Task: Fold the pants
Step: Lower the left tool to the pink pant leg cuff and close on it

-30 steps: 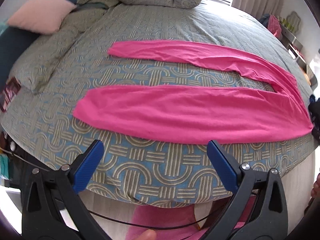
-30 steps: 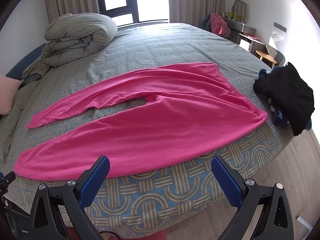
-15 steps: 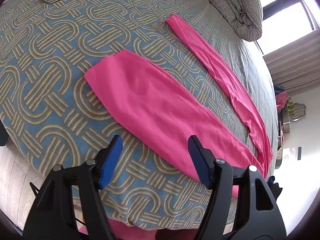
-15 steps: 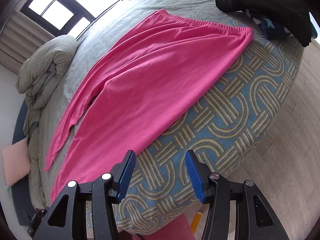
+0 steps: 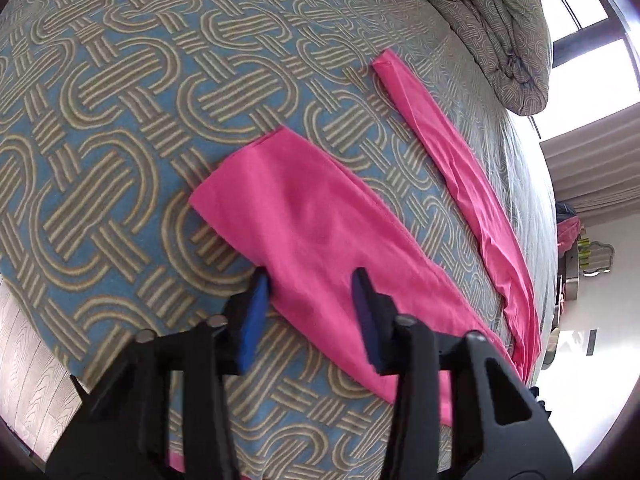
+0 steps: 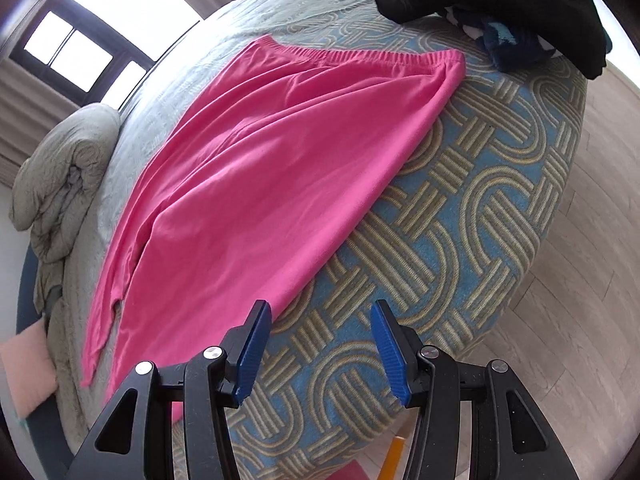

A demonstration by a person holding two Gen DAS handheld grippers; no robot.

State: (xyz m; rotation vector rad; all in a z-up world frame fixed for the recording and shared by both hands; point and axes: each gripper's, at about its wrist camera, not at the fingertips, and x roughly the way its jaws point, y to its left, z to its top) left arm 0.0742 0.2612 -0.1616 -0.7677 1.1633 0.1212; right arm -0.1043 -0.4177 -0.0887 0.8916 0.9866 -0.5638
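Pink pants (image 5: 316, 224) lie flat on a patterned bedspread with the two legs spread apart. My left gripper (image 5: 312, 300) is open, its jaws astride the near edge of the near leg close to the hem. In the right wrist view the pants (image 6: 256, 176) show their elastic waistband at the upper right. My right gripper (image 6: 320, 340) is open; its left finger (image 6: 252, 344) touches the near edge of the pants and the right one is over bare bedspread.
A rolled grey duvet (image 5: 500, 28) lies at the far side of the bed. A pile of black and blue clothes (image 6: 504, 4) sits beside the waistband. The bed edge (image 6: 472, 340) drops to a wooden floor (image 6: 572, 320).
Both grippers have moved in low toward the near edge of the pants and narrowed their opening. The left one now straddles the near leg's edge; the right one reaches the fabric edge.
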